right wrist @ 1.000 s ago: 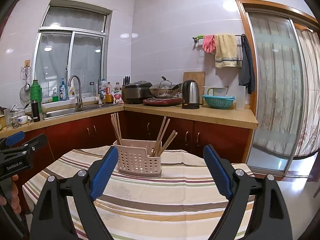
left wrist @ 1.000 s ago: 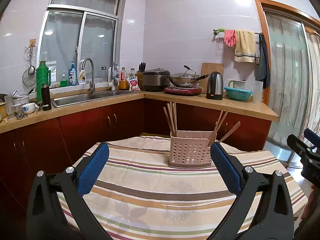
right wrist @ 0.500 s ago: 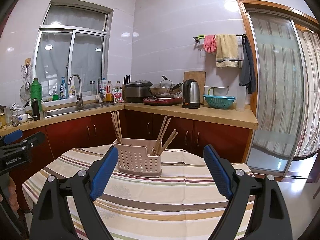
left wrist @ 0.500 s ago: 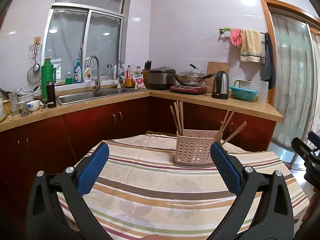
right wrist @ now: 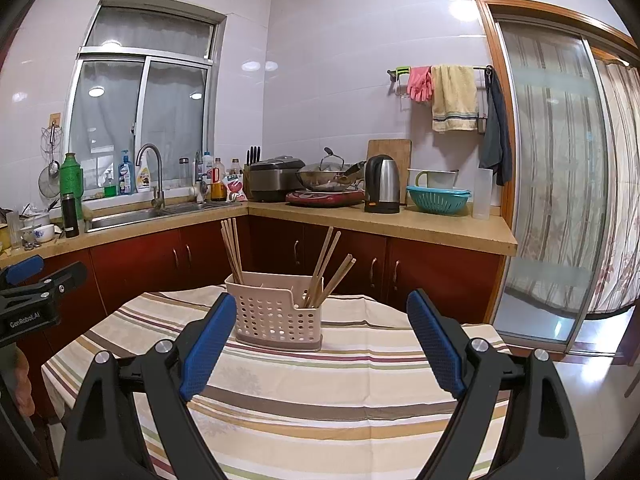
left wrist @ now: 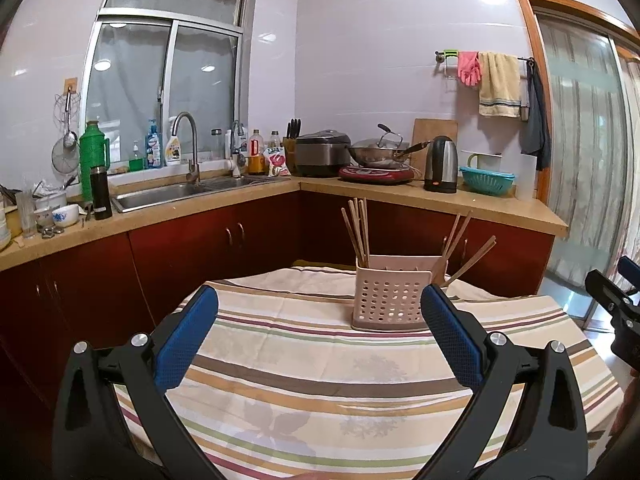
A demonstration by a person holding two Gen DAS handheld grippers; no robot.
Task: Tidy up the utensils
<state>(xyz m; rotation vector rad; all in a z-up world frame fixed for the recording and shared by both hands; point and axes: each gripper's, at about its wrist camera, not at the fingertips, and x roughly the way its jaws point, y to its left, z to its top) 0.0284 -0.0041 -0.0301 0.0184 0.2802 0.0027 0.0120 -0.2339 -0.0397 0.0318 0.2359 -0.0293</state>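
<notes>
Ahead, on the striped-cloth bench (right wrist: 304, 384), a pale pink perforated utensil caddy (right wrist: 276, 314) standing upright near the far edge, long side running across both views. Inside, two clusters of wooden chopsticks: the left bunch (right wrist: 231, 250) rising from the left end compartment, nearly vertical with tips leaning slightly left; the right bunch (right wrist: 328, 270) rooted in the right end, fanned out and tilted up to the right, handles well above the rim. Same arrangement from the left wrist view — caddy (left wrist: 390, 294), steep bunch (left wrist: 357, 236) at left, splayed sticks (left wrist: 466, 248) at right.

Left tool (left wrist: 318, 320) pointing slightly downward over the cloth, blue pads spread wide, nothing between them; caddy beyond and toward its right pad. Right tool (right wrist: 320, 328) likewise tipped a little below level, spread wide and empty, caddy just past its left pad. Each tool visible at the edge of the other's view, side by side — apart from the caddy.
</notes>
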